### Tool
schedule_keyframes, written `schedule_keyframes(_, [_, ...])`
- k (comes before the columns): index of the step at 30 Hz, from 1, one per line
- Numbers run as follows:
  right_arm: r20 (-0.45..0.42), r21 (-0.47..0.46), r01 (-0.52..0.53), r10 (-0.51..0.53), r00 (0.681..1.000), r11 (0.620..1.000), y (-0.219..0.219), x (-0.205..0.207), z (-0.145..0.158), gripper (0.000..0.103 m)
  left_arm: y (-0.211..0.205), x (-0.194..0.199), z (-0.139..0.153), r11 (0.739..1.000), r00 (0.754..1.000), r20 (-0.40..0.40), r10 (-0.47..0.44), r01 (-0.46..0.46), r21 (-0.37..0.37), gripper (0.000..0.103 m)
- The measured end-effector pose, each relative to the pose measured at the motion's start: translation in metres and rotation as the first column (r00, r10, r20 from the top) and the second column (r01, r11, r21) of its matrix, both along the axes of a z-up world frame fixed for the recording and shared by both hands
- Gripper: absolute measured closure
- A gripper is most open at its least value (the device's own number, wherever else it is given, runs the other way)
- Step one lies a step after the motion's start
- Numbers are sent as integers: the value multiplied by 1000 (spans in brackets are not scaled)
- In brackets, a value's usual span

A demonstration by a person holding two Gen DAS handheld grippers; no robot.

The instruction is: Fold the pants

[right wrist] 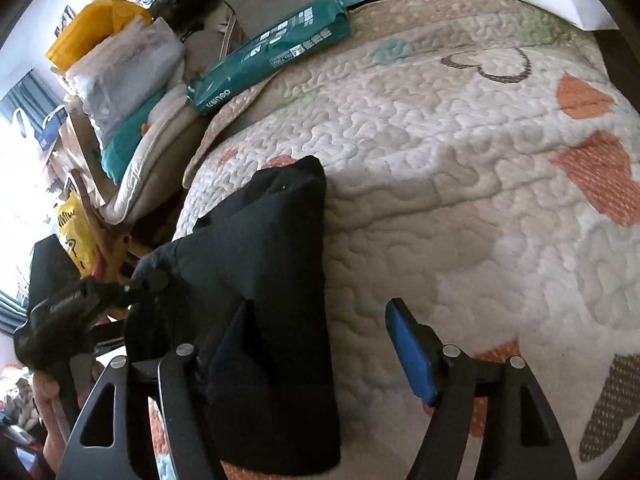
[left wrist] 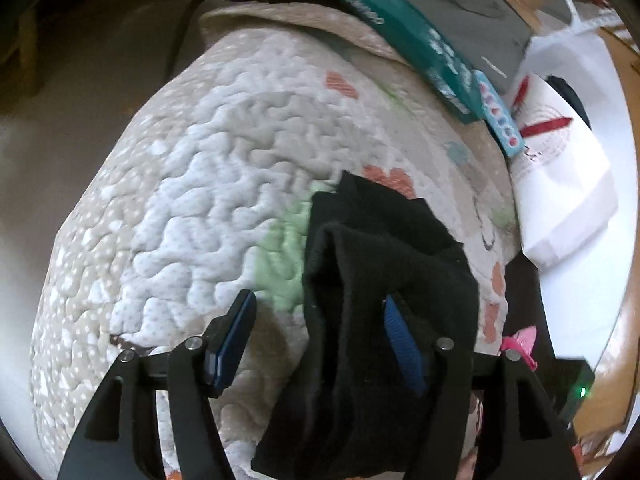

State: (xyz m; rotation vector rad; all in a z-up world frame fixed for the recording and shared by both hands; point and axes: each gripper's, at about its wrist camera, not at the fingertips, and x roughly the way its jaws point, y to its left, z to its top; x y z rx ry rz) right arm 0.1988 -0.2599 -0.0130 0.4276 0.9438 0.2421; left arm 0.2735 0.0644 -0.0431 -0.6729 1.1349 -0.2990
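Observation:
The black pants (left wrist: 380,280) lie as a folded bundle on a quilted blanket (left wrist: 192,184) with coloured heart patches. My left gripper (left wrist: 318,304) stands open. Its left blue pad (left wrist: 234,340) is bare over the quilt, and its right pad (left wrist: 400,344) sits in a fold of the black cloth. In the right wrist view the pants (right wrist: 272,248) lie left of centre. My right gripper (right wrist: 320,304) is open too. Its left finger (right wrist: 228,340) rests against the cloth, and its right pad (right wrist: 412,352) is free above the quilt (right wrist: 460,184).
A green box (left wrist: 404,36), a grey bag (left wrist: 472,12) and white papers (left wrist: 560,184) crowd the quilt's far edge. In the right wrist view folded linens (right wrist: 128,80) and a yellow bag (right wrist: 76,240) pile at the left. A hand holding a black handle (right wrist: 60,312) is at the left.

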Motion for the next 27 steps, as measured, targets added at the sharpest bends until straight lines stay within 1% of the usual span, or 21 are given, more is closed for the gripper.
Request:
schedule_keyframes(3, [2,-10,4,-4,1000,1000,-2,-11,0,27,2,-3,1,999,999,-20,33,-33,-25,37])
schedule_keyframes(5, [1,-19,8,-8,1000,1000,-2,-21,0,27,6,-7,2,997,998,-31,58,-59,-40,34])
schedule_keyframes(7, [-1,-22,13,-13,1000,1000,-3,-30,2,27,17,-15,5,994,994,-44,103,-105,-31,32])
schedule_keyframes(10, [-2,-42,13,-14,1000,999,-9,-48,5,27,34,-32,8,990,989,-56,140,-141,-23,32])
schedule_keyframes(14, [-4,-60,12,-12,1000,998,-16,-78,12,27,49,-62,13,983,983,-69,168,-162,86,32])
schedule_keyframes(15, [0,-59,11,-11,1000,998,-17,-86,13,27,50,-76,17,978,985,-65,160,-149,148,32])
schedule_keyframes(17, [11,-54,7,-6,1000,999,-15,-103,17,27,46,-102,26,963,989,-29,146,-135,232,32])
schedule_keyframes(18, [20,-47,1,0,1000,999,-13,-113,19,27,40,-120,32,956,992,-2,126,-121,269,32])
schedule_keyframes(21, [48,-31,-18,20,999,999,-4,-135,24,27,22,-172,43,937,992,64,105,-120,328,32])
schedule_keyframes(23, [71,-36,-35,37,997,999,6,-152,27,27,14,-203,49,916,986,118,117,-153,371,32])
schedule_keyframes(24, [83,-44,-43,46,995,998,10,-160,29,27,6,-225,54,896,979,161,128,-184,405,32])
schedule_keyframes(26, [110,-80,-48,57,992,996,17,-176,35,27,-4,-254,62,865,962,228,152,-241,440,32])
schedule_keyframes(27, [124,-101,-44,57,991,994,20,-183,37,27,-10,-265,66,854,955,252,158,-260,451,32])
